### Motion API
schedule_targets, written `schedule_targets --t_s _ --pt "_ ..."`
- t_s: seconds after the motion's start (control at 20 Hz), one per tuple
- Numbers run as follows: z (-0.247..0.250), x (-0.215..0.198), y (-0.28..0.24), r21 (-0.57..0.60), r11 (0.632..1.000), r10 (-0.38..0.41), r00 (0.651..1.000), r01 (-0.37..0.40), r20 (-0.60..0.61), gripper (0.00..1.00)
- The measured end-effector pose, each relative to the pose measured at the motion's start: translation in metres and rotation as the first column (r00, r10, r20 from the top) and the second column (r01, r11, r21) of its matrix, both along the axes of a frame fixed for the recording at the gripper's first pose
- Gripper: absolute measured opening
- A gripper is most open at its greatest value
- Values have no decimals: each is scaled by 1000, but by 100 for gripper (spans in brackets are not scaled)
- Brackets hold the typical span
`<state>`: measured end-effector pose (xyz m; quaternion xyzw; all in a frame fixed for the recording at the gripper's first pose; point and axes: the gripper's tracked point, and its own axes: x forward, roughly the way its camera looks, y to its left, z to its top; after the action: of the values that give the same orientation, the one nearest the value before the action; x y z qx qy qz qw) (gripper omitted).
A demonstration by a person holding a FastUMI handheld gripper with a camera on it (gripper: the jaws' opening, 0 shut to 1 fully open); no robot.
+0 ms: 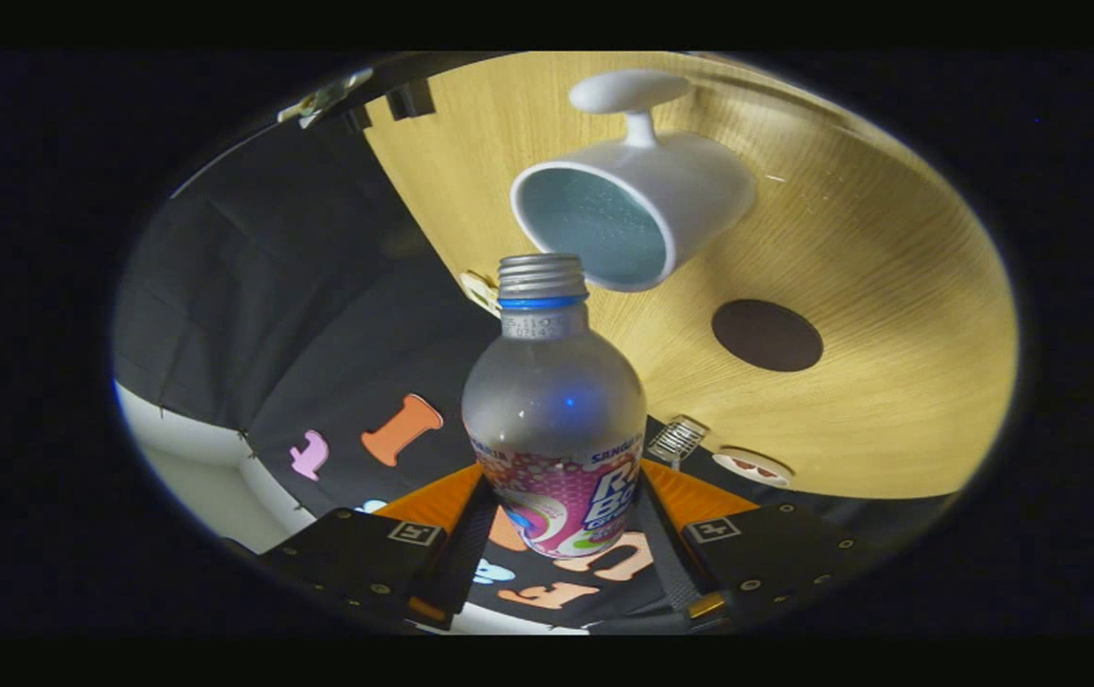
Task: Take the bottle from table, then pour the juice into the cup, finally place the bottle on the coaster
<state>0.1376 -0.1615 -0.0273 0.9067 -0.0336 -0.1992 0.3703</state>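
Your juice bottle point(554, 420) sits between the fingers, its threaded mouth just short of the white mug point(637, 205) on the wooden table point(890, 286). A dark round coaster point(767, 335) lies beside the mug. Your gripper point(561, 534) seems clamped on the bottle's labelled body.

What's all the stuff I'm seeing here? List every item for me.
bottle: one, clear with a silver cap and pink label, tipped, held between the fingers, mouth toward the cup.
cup: one, white with a pale blue inside, on the table just beyond the bottle's cap.
coaster: one, dark brown, round, on the table beside the cup.
table: one, light wood, under the cup and coaster.
booth wall: one, black cloth, next to the table.
hand-held gripper: one, both fingers pressed on the bottle's labelled lower body.
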Motion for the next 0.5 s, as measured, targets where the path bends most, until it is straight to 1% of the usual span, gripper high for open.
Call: schedule_targets --t_s 0.05,0.15,0.2,0.3,0.35,0.4,0.45,0.5 --pt "-2 1 4 -73 997 38 999 -39 -19 78" --pt "-21 0 7 -225 967 98 988 -123 -120 78" --pt "-27 -2 7 -281 947 113 980 -156 -162 78" --pt "-33 -2 18 -348 911 153 966 -220 -208 77" --pt "-42 -2 26 -386 884 179 953 -265 -244 77" --pt "-50 -1 33 -433 844 201 935 -317 -293 77" --pt "-56 -2 37 -483 796 211 915 -365 -343 77" --pt "-59 -4 44 -529 740 218 893 -415 -394 78"
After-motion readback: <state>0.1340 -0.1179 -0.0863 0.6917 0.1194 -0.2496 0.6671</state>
